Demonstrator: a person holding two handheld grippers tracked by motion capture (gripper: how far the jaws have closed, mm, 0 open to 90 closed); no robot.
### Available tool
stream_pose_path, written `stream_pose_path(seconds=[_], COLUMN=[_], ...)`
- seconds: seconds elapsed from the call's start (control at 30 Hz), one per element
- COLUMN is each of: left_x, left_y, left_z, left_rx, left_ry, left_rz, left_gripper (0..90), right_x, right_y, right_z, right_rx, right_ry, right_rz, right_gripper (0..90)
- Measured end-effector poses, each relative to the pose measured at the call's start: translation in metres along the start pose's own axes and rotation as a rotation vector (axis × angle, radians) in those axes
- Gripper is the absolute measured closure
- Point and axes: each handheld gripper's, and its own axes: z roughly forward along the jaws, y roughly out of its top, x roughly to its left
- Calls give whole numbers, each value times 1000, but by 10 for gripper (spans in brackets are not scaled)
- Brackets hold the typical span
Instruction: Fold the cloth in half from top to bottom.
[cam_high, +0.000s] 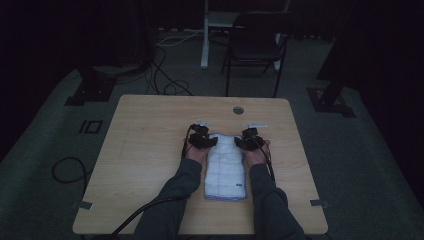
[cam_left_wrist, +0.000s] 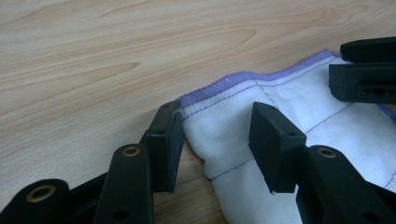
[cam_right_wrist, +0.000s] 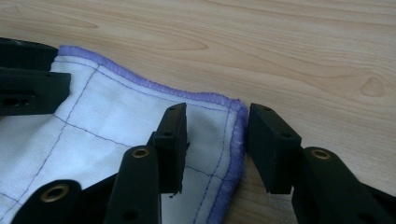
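A folded white cloth (cam_high: 226, 167) with purple stitching and a purple hem lies on the wooden table (cam_high: 150, 150), between the person's two hands. My left gripper (cam_high: 206, 136) is at its far left corner. In the left gripper view that corner (cam_left_wrist: 224, 116) lies between the spread jaws of my left gripper (cam_left_wrist: 215, 121), and the pads do not press on it. My right gripper (cam_high: 246, 136) is at the far right corner. There the hem (cam_right_wrist: 236, 135) runs between the parted jaws of my right gripper (cam_right_wrist: 217, 121), one jaw over the cloth, one over bare wood.
A round cable hole (cam_high: 238, 110) sits near the table's far edge. Beyond the table stand a dark chair (cam_high: 257, 42) and a white post (cam_high: 205, 35). Loose cables (cam_high: 165, 82) and two black stand bases (cam_high: 92, 87) lie on the grey floor.
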Motion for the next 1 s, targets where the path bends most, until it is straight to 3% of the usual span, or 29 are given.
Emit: stream_pose_path(seconds=[0.2, 0.3, 0.5, 0.7, 1.0], left_x=[-2, -3, -5, -6, -4], left_y=[1, 1, 1, 1, 3], left_z=[0, 0, 0, -1, -4], left_rx=[17, 23, 37, 44, 43], left_ry=[28, 27, 5, 0, -9], left_rz=[30, 35, 38, 38, 33], left_gripper=[592, 658, 815, 856, 864], right_x=[2, 5, 8, 5, 5], right_y=[0, 0, 1, 3, 4], right_z=[0, 0, -1, -1, -3], right_rx=[4, 15, 28, 45, 26], right_ry=[-25, -20, 14, 45, 46], right_rz=[-12, -38, -15, 14, 8], right_gripper=[551, 642, 797, 840, 844])
